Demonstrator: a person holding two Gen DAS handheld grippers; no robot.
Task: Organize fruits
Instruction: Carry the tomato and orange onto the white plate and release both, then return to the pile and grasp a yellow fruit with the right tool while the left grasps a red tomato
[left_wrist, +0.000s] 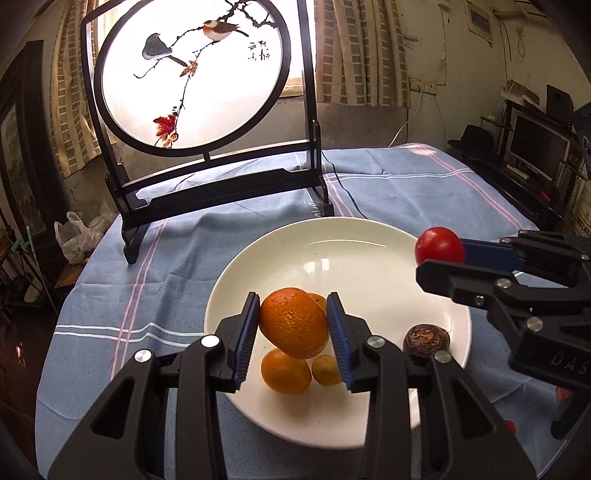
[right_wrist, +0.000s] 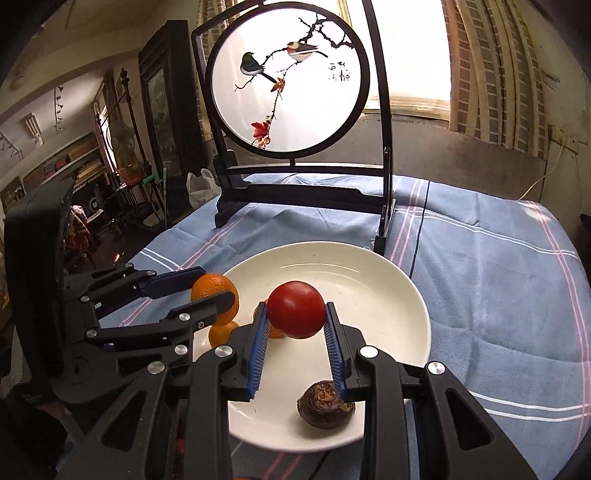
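Left tool (left_wrist: 291, 323) clenches a dimpled orange (left_wrist: 293, 323) above the glossy plate (left_wrist: 369, 258); right tool (right_wrist: 297, 314) grips a smooth tomato (right_wrist: 296, 309).

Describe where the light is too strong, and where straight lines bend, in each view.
Left wrist view: the backlit round screen is washed out, glare streaks the plate, and the screen's frame bows. Right wrist view: the window is blown out, the room at left stays dim, and the frame posts curve.

Left gripper (left_wrist: 293, 328) clamped on an orange (left_wrist: 293, 323) above a white plate (left_wrist: 369, 258), right gripper (left_wrist: 439, 254) at three o'clock pinching a red tomato (left_wrist: 439, 245), brown wrinkled fruit (left_wrist: 426, 339) at the plate's four o'clock.
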